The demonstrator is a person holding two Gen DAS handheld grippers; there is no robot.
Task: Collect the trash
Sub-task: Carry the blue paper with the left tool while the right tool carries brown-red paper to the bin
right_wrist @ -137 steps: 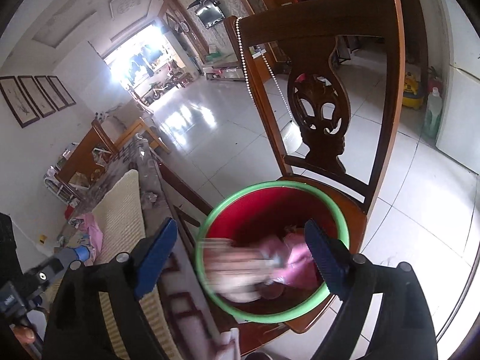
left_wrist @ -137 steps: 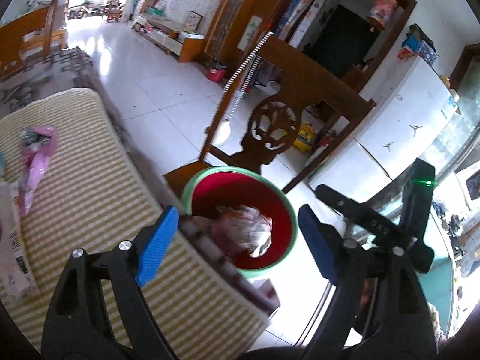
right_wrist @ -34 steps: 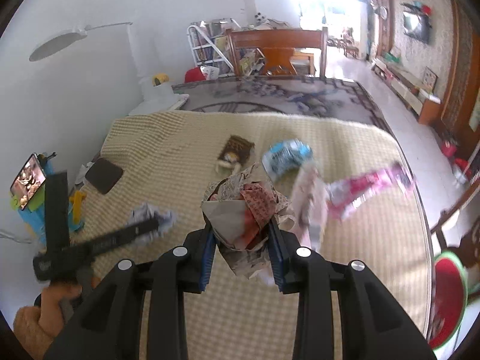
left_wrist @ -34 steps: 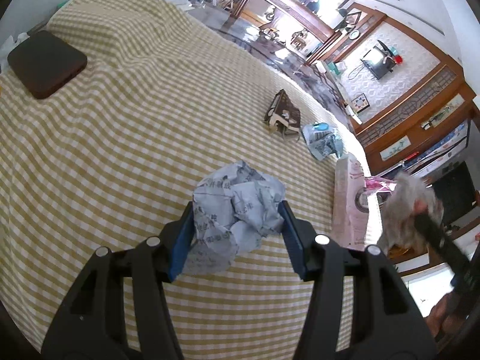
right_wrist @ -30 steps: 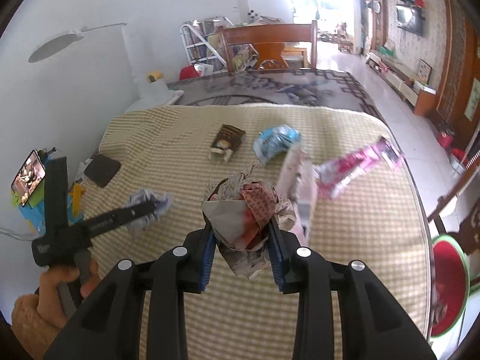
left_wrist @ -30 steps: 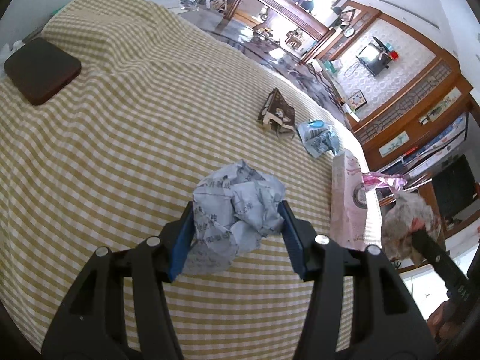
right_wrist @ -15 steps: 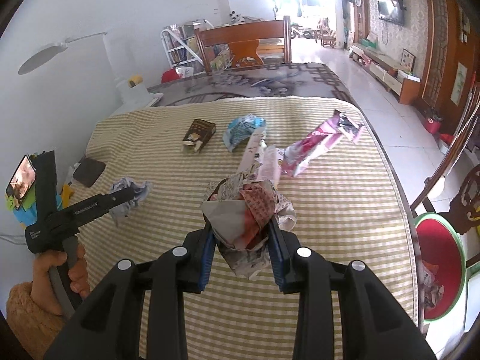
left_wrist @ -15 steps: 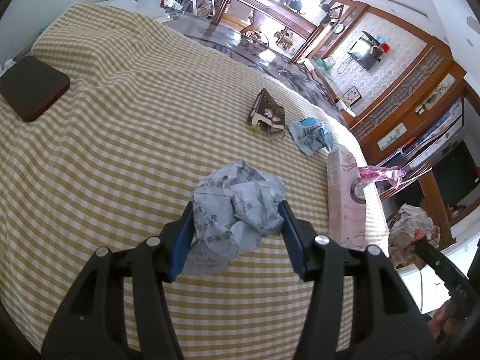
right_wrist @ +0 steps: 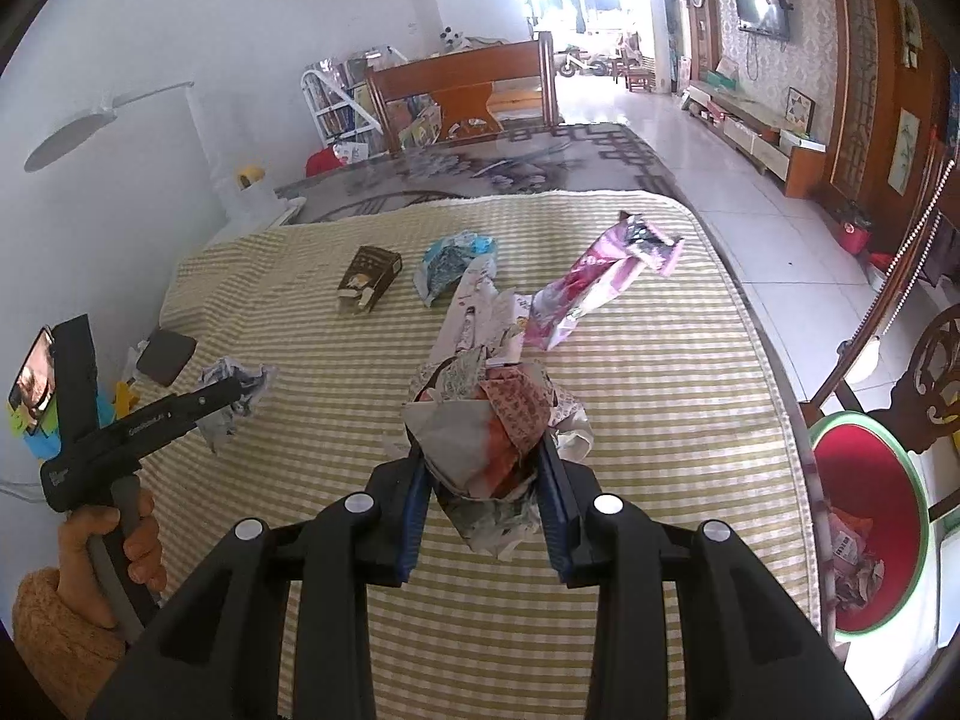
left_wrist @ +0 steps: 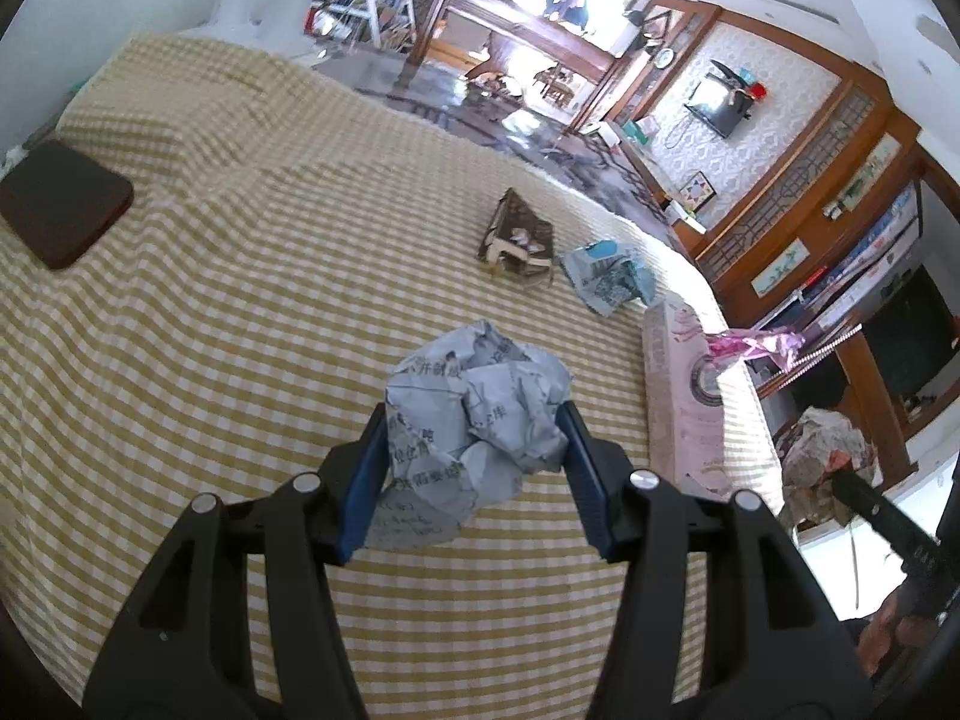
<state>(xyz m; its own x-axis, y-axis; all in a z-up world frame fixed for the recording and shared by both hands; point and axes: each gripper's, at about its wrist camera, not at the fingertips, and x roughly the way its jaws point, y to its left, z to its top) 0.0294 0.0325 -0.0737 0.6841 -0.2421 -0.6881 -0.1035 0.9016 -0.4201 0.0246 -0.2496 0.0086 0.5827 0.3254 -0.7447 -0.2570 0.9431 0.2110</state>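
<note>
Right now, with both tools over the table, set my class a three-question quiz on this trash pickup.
1. True or false: the left tool is shut on a grey paper ball.
2. The bin by the table edge is red inside with a rim of which colour?
3. Still lying on the tablecloth: A) pink wrapper B) banana C) mug

Key: 1 true; 2 green; 3 A
</note>
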